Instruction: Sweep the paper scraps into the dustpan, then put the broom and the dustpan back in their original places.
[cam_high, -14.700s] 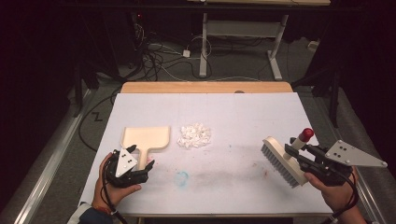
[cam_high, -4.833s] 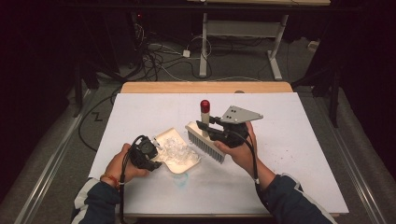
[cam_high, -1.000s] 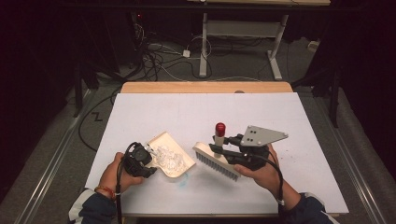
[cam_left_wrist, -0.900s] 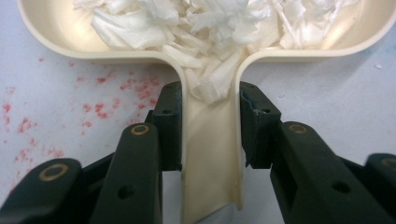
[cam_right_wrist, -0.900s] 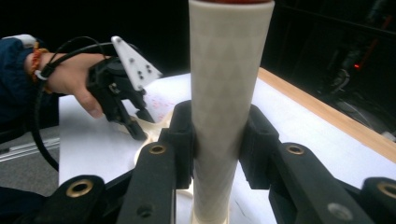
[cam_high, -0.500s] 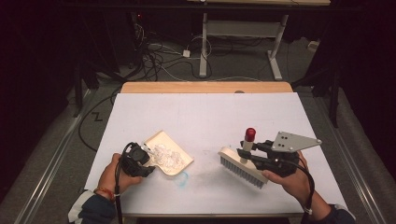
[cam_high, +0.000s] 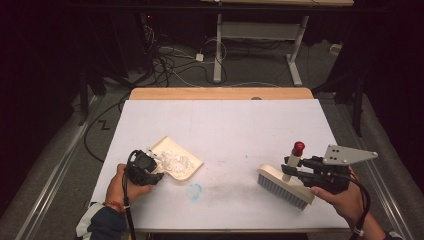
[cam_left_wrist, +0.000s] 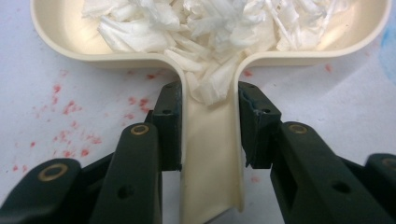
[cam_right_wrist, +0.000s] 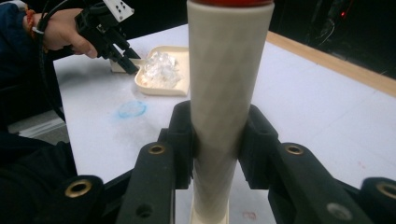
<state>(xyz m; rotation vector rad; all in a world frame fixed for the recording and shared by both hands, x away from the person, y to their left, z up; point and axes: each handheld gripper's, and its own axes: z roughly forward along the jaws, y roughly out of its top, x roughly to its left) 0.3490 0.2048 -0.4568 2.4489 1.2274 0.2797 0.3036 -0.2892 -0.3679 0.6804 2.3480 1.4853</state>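
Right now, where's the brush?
In the high view the brush stands at the table's near right side, its handle clamped in the right gripper, well apart from the dustpan.

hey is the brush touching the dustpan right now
Apart. In the high view the brush sits at the table's right in the right gripper, with bare white table between it and the dustpan at the left.

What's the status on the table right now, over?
Left gripper clamps dustpan handle, white scraps inside. Right gripper grips brush handle, at right. Nothing between.
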